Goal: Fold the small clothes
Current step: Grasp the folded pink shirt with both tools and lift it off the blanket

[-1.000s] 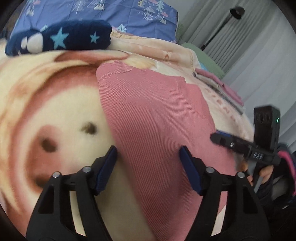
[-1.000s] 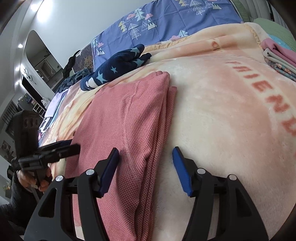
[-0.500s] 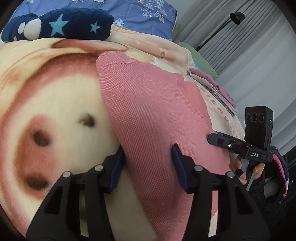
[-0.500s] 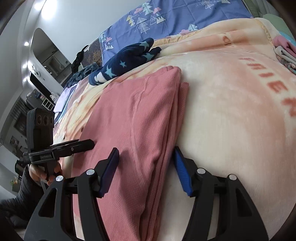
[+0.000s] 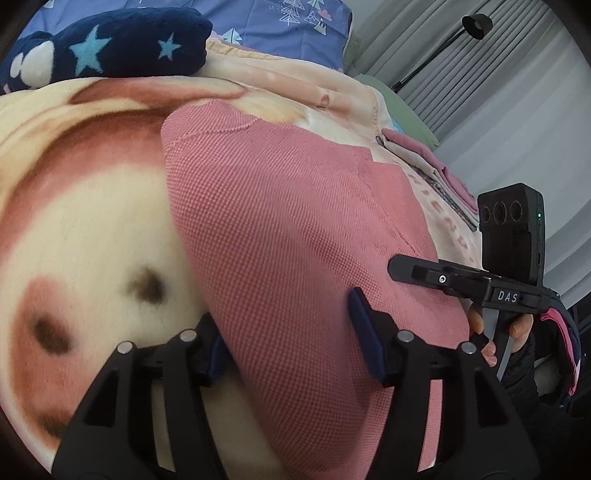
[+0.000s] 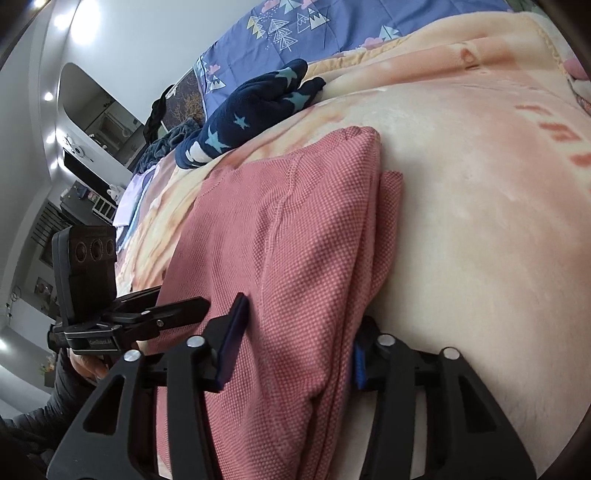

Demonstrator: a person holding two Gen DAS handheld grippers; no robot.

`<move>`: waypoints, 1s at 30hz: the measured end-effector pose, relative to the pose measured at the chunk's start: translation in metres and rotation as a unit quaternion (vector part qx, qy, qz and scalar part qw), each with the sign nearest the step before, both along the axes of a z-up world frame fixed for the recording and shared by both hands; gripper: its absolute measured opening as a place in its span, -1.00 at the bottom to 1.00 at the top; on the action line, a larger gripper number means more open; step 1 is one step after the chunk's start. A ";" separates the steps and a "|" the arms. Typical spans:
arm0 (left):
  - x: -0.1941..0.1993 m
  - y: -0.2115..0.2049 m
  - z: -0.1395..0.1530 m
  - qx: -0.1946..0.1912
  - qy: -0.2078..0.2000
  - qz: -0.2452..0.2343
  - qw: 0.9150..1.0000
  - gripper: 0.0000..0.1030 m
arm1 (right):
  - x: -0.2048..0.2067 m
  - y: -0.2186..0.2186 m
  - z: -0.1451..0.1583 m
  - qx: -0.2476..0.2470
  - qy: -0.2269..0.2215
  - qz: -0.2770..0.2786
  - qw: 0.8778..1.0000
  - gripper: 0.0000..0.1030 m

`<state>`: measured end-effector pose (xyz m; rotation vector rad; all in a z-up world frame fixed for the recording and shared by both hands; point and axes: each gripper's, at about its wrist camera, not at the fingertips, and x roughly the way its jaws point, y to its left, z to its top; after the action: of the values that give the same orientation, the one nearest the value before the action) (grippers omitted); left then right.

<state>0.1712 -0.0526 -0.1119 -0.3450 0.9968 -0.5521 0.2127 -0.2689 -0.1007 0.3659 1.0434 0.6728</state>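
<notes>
Change: both tools have been pushed forward since a second ago, so each near side edge is now straddled; a lift for the next fold is judged imminent.
Garment: pink knit garment lies flat on the bed blanket.
Left tool: jaws partly open around the left edge, not yet pinched.
Right tool: jaws partly open around the layered right edge.

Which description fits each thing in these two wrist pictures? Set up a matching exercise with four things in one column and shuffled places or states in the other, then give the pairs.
Things:
1. pink garment
2. navy star fleece
3. left tool
4. floor lamp

Descriptions:
A. stands by the grey curtains
B. lies folded in layers on the blanket
C. straddles the garment's near edge, fingers apart
D. lies at the far end of the blanket, by the blue sheet

Pairs: 1-B, 2-D, 3-C, 4-A
</notes>
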 end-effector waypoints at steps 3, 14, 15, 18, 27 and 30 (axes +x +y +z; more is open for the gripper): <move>0.002 -0.003 -0.001 0.003 -0.012 0.000 1.000 0.06 | 0.002 -0.001 -0.002 0.009 0.002 -0.006 1.000 -0.30; -0.019 -0.015 0.038 0.030 -0.088 0.000 0.996 -0.50 | -0.035 0.005 0.042 -0.014 -0.094 -0.018 0.995 -0.50; -0.021 -0.017 0.044 0.033 -0.098 -0.002 0.995 -0.51 | -0.040 0.003 0.050 -0.013 -0.108 -0.019 0.994 -0.50; -0.025 -0.024 0.070 0.040 -0.136 -0.012 0.990 -0.51 | -0.047 -0.002 0.067 -0.012 -0.135 -0.029 0.990 -0.50; -0.008 -0.059 0.128 0.070 -0.215 -0.045 0.973 -0.51 | -0.053 -0.030 0.121 -0.014 -0.215 -0.085 0.973 -0.50; 0.002 -0.071 0.144 0.083 -0.233 -0.054 0.968 -0.51 | -0.048 -0.039 0.131 -0.018 -0.233 -0.101 0.967 -0.50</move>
<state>0.1728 -0.1232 0.0324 -0.0054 0.6023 -0.6093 0.1643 -0.3082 0.0304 0.2603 0.5601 0.5209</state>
